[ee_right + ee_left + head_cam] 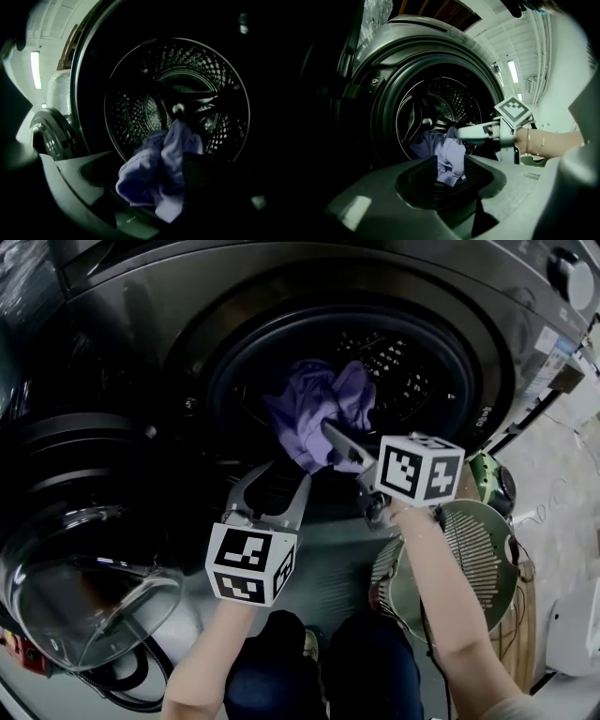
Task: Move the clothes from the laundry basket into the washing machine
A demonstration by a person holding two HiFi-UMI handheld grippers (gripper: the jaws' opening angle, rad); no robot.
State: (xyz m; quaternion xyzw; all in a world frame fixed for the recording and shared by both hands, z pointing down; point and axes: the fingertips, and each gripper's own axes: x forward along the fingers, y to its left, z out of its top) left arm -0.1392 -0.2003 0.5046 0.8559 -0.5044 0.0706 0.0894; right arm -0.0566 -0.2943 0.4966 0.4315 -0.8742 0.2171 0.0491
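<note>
Washing machine [141,315], door swung wide: a purple garment [319,413] sits bunched in the drum's mouth. Right gripper [339,444] reaches over it, jaws spread, gripping nothing. Left gripper [281,486] hovers outside, jaws apart, empty.

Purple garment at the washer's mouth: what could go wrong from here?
1. The purple garment sits bunched at the front edge of the drum, part drooping over the door seal; it may slide back out or get pinched by the door.
2. The right hand-held gripper is open with cloth between its jaws; pulling back could snag it.
</note>
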